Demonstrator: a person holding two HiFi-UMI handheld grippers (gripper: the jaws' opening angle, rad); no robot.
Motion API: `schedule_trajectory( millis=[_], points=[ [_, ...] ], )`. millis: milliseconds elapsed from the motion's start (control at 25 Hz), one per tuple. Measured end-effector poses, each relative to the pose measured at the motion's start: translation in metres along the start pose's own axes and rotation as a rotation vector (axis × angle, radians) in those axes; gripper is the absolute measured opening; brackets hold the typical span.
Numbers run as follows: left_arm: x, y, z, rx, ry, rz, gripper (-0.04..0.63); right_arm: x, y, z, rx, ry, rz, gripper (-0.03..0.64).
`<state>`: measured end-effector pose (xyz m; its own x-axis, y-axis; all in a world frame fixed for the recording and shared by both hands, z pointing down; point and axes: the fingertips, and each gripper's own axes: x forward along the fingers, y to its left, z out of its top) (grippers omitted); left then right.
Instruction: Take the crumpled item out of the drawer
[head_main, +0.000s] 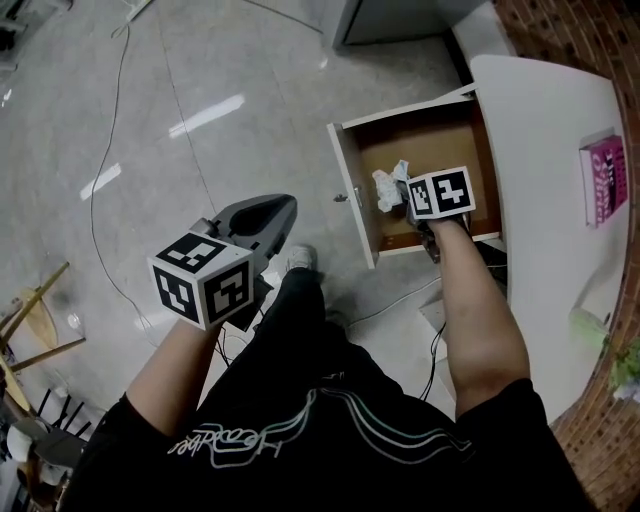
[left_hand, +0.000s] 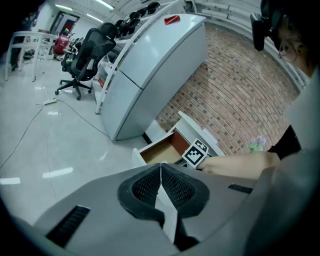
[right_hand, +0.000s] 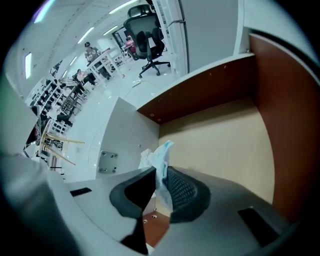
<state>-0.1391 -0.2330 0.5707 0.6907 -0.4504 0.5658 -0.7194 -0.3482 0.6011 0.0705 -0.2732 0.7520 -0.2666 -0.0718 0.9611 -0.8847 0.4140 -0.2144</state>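
A crumpled white tissue hangs over the open wooden drawer of the white desk. My right gripper is shut on it and points steeply down into the drawer. In the right gripper view the crumpled tissue is pinched between the black pads, and its top pokes out above the drawer's pale bottom. My left gripper hangs over the floor, left of the drawer, with its jaws shut and nothing in them. The left gripper view shows its pads pressed together.
The white desk top runs along the right, with a pink book on it. The drawer's white front faces the floor. A brick wall, a grey cabinet and office chairs stand beyond. Cables trail over the floor.
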Motion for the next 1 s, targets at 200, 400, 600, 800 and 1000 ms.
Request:
schedule_trajectory(
  millis=[200, 400, 600, 800, 1000],
  points=[
    [-0.027, -0.027, 0.001, 0.022, -0.039, 0.008, 0.023, -0.048, 0.019, 0.004, -0.014, -0.083, 0.01, 0.083],
    [-0.058, -0.066, -0.006, 0.058, -0.06, 0.01, 0.023, -0.106, 0.046, -0.003, -0.051, -0.163, 0.026, 0.081],
    [-0.089, -0.112, -0.005, 0.106, -0.112, 0.01, 0.023, -0.174, 0.07, -0.014, -0.05, -0.284, 0.064, 0.083],
    [-0.123, -0.163, -0.02, 0.14, -0.12, 0.0, 0.023, -0.245, 0.103, -0.041, -0.049, -0.404, 0.132, 0.081],
    [-0.152, -0.221, -0.031, 0.182, -0.156, -0.015, 0.023, -0.321, 0.126, -0.071, -0.102, -0.539, 0.152, 0.081]
  ],
)
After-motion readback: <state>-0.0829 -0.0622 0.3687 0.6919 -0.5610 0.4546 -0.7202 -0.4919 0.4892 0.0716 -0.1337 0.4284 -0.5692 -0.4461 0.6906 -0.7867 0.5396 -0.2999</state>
